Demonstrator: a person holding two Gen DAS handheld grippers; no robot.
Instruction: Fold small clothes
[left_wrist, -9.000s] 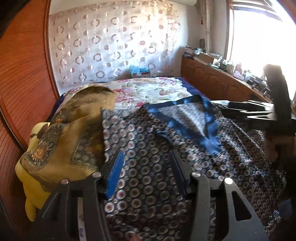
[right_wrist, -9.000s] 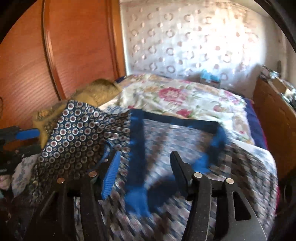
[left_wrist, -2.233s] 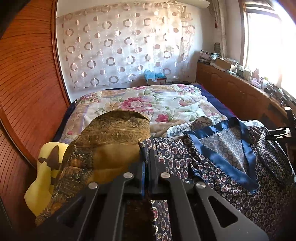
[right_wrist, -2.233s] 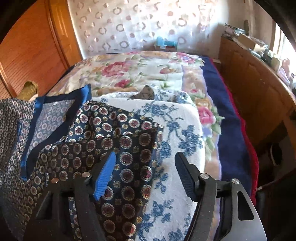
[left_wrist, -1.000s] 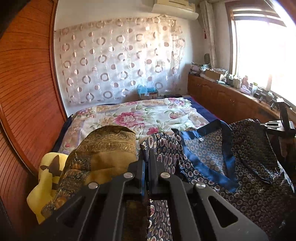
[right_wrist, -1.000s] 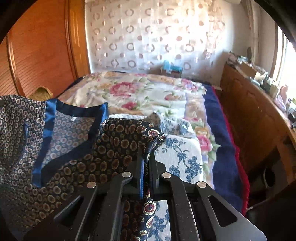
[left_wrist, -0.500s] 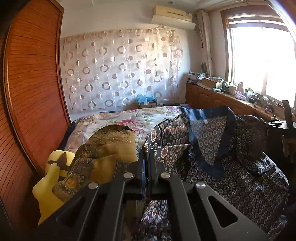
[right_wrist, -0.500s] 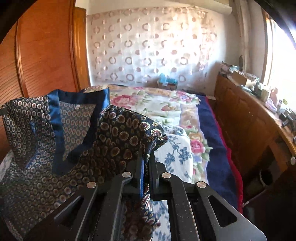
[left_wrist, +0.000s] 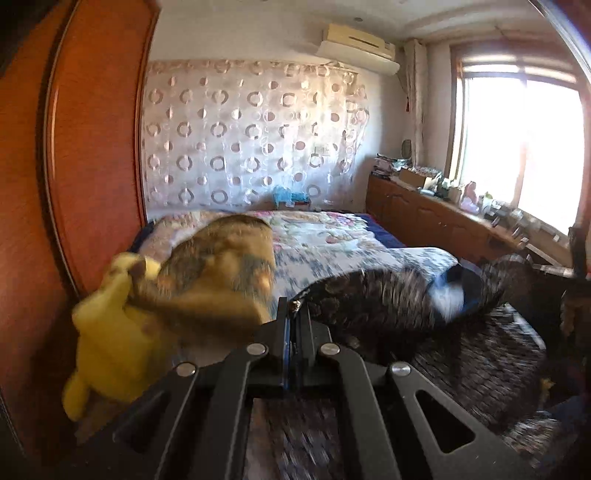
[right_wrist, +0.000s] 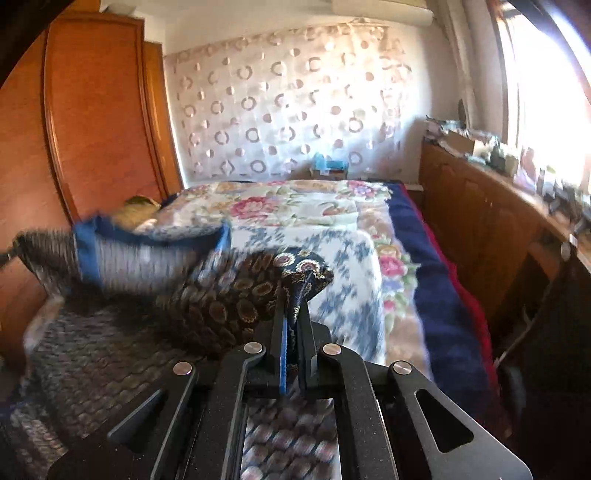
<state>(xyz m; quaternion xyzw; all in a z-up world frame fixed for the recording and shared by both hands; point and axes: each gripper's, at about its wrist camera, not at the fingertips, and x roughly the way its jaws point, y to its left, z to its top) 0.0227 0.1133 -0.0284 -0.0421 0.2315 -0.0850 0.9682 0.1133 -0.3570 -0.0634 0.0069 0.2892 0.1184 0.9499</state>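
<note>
Left wrist view is showing the left gripper (left_wrist: 294, 314) pressed together on a corner of the dark circle-patterned garment (left_wrist: 399, 306), a sliver of fabric poking out past its tips. Right wrist view is showing the right gripper (right_wrist: 293, 295) likewise pinching the opposite corner, the cloth bunching into a small knob above its tips. Between the two, the patterned garment is hanging and sagging above the foot of the bed (right_wrist: 436, 295), its blue neckline trim (right_wrist: 85, 251) dipping in the middle and smeared by motion blur.

Compared with half a second ago, the garment is sitting lower and flatter in both views: its neckline, which was standing tall and facing the cameras, is now drooping toward the floral quilt (left_wrist: 325, 236). A second ago it was only beginning to come up off the bed. Both grips are unchanged, so the cloth is being carried across, not released.

This is reading as the spreading step before any fold: the garment is being swung out to land flat. No crease is made yet. The brown paisley cloth (left_wrist: 218, 273) over a yellow plush toy (left_wrist: 107, 354) is lying just beside the left corner, and the garment's edge could drape onto it.
</note>
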